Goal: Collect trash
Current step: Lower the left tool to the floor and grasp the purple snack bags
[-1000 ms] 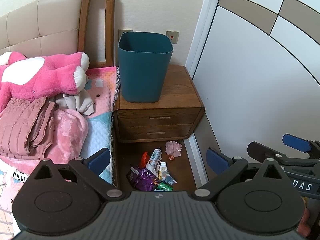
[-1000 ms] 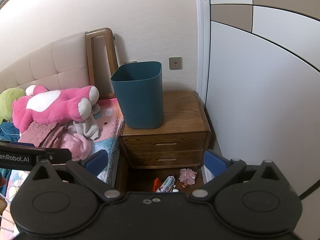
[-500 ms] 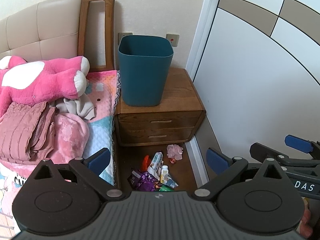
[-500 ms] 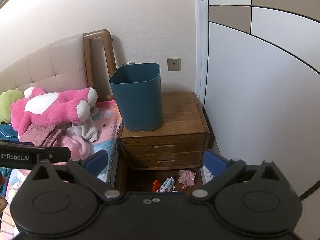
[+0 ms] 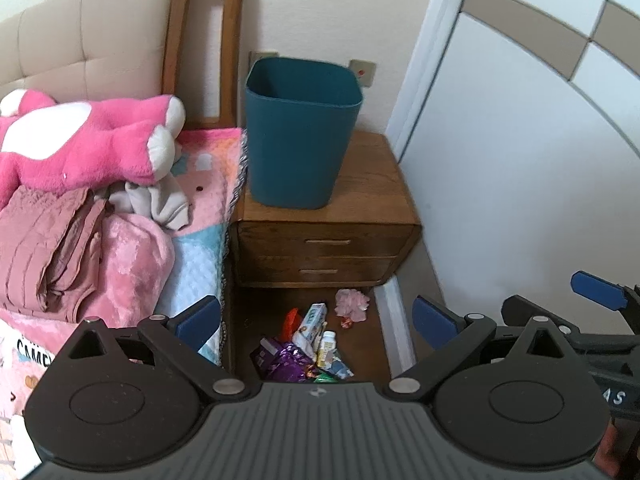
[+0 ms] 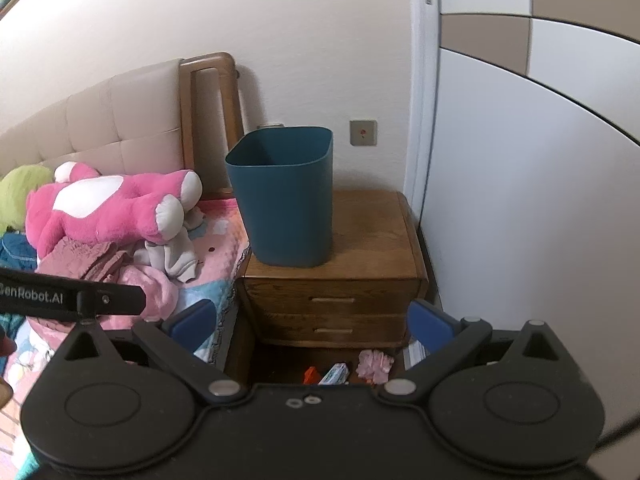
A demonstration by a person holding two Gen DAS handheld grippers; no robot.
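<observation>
Left wrist view showed the left hand-held gripper spread wide and empty above the trash pile on the floor before the nightstand. The right hand-held gripper also gaped wide, holding nothing. A teal bin stood upright atop the nightstand, beside the bed.

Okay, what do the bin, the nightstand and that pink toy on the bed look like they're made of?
Bin: likely plastic, teal, smooth matte walls in one moulded piece.
Nightstand: wood or wood veneer, brown with visible grain and a slight sheen.
Pink toy: plush fabric, fuzzy pile, soft sagging shape.
</observation>
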